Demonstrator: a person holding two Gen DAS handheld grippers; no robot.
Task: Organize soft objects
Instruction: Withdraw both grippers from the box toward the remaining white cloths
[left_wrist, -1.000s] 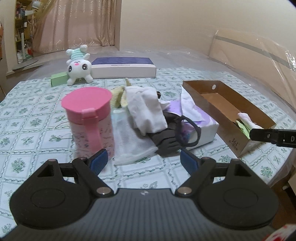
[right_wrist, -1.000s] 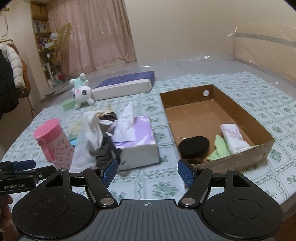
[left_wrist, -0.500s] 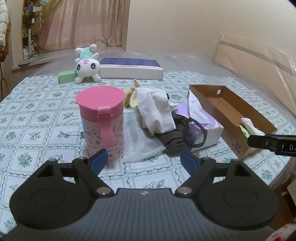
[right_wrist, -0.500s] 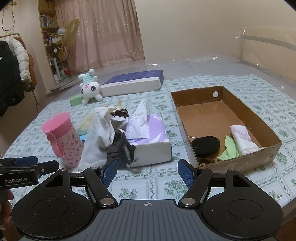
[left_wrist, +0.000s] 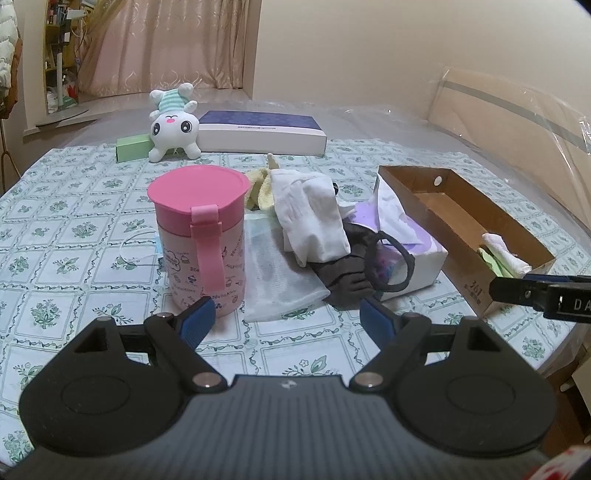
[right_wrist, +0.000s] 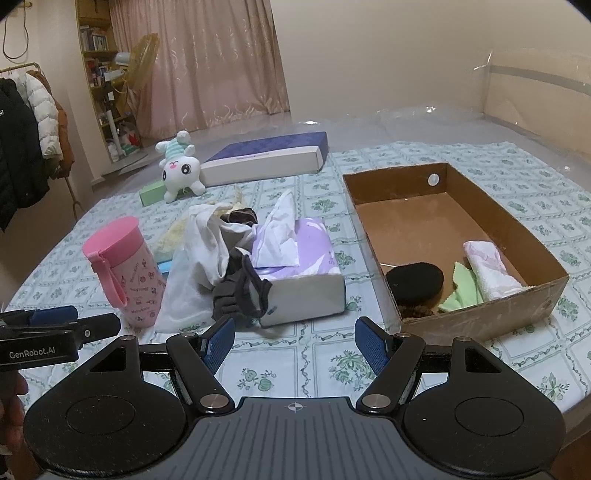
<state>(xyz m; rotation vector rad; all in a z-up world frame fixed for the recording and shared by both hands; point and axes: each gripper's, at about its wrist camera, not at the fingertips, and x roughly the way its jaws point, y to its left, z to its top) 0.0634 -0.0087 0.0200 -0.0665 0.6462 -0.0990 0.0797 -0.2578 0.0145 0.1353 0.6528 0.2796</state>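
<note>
Both grippers hover low over the near edge of the patterned tablecloth (right_wrist: 306, 358), jaws spread wide with nothing between them — the left gripper (left_wrist: 286, 321) faces the pink cup (left_wrist: 201, 240), the right gripper (right_wrist: 295, 345) sits nearer the cardboard box (right_wrist: 480, 314). Just past them lies the heap of soft things: a dark fabric piece (right_wrist: 240, 291) draped against the tissue box (right_wrist: 303, 273), a white cloth (left_wrist: 314, 218) on top, a yellow cloth (left_wrist: 260, 188) behind. Inside the box rest a black round pad (right_wrist: 415, 280), a green cloth (right_wrist: 461, 291) and a folded white towel (right_wrist: 489, 269). Farther back — a plush toy (right_wrist: 181, 168) beside a flat blue-topped box (right_wrist: 266, 158).
</note>
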